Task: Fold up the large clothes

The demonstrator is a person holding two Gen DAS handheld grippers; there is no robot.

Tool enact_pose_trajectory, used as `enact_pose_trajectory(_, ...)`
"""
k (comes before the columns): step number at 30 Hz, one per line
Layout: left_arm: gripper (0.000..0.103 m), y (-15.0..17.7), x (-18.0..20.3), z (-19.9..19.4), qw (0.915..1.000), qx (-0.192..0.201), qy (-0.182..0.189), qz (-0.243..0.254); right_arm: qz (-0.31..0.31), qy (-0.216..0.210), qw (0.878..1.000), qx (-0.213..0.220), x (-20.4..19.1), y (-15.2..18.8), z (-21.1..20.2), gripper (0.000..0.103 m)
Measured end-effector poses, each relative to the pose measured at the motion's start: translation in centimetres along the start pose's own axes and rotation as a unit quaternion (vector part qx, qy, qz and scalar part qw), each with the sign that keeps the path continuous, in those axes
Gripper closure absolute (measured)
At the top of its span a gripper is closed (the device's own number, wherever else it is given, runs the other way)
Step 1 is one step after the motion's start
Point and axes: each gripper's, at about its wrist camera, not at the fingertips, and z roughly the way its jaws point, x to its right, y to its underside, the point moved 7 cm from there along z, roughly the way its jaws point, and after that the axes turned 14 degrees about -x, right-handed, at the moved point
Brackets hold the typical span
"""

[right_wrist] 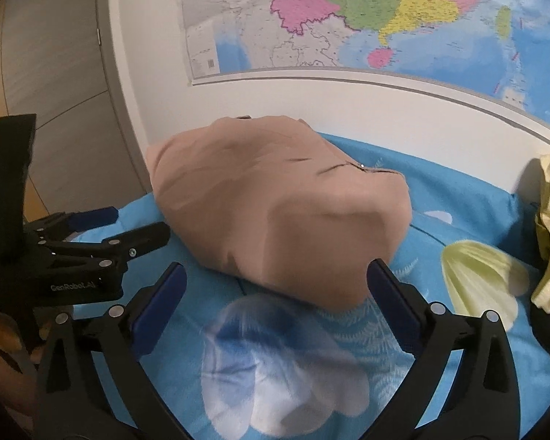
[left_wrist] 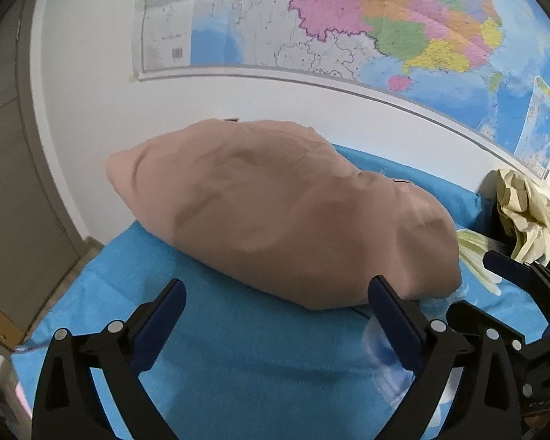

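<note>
Left wrist view: blue sheet (left_wrist: 238, 359) spread across the surface, wall map (left_wrist: 385, 25) behind, tan garment (left_wrist: 293, 216) lying as one folded bundle on the sheet. Looks like a release just made, or a reach for a next fold; cannot tell which from here. Best handled by keeping both sets of fingers wide until well placed, then approaching low along the sheet so a pad slides under the near edge rather than poking into the bundle. Worth pinching only the top layers wanted, at two spread points, and lifting evenly so the fold stays square. Worth avoiding the sheet itself: easy to catch along with the garment.

Cream clothes (left_wrist: 524, 212) heaped at the far right, apart from the garment, probably next in line.

Left gripper (left_wrist: 275, 293) wide open, nothing between the pads. Garment just beyond the fingertips, its near edge close to the right-hand finger (left_wrist: 388, 304); touching or not, cannot tell.

Right wrist view: same garment (right_wrist: 282, 212) ahead, a dark seam line across its top. Right gripper (right_wrist: 275, 278) also spread wide and empty, garment's near edge sitting between and just past the two fingertips, no pad pressing on it. Left gripper's black body at the left edge, beside the garment.
</note>
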Motion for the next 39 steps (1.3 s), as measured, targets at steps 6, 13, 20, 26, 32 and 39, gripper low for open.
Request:
enact_pose_trajectory(6,0.007,1.1,0.1,-1.5,0.9995,0.013,-0.026,-0.014,-0.001,0.002,1.000,0.001,-0.5,1.4,-1.2,0.006)
enact_pose_trajectory(13,0.007,2.1,0.6,-2.7,0.9992,0.020,-0.031,-0.015,0.000,0.006,1.000,0.003,-0.9,2.7,-2.2,0.006)
enact_pose_trajectory(20,0.007,3.1,1.3,-3.5,0.9990,0.022,-0.035,-0.015,0.004,0.013,1.000,0.004,-0.7,3.9,-3.1,0.006)
enact_pose_trajectory(26,0.007,3.8,1.7,-3.8,0.9988,0.020,-0.044,-0.012,0.011,0.011,1.000,0.004,-0.3,4.6,-3.8,0.006)
enact_pose_trajectory(32,0.007,4.3,2.0,-4.1,0.9985,0.020,-0.048,-0.013,0.009,0.006,1.000,0.003,-0.6,5.3,-4.1,0.006)
enact_pose_trajectory(39,0.007,4.9,2.3,-4.4,0.9985,0.018,-0.050,-0.014,0.007,0.003,1.000,0.002,-0.6,5.7,-4.6,0.006)
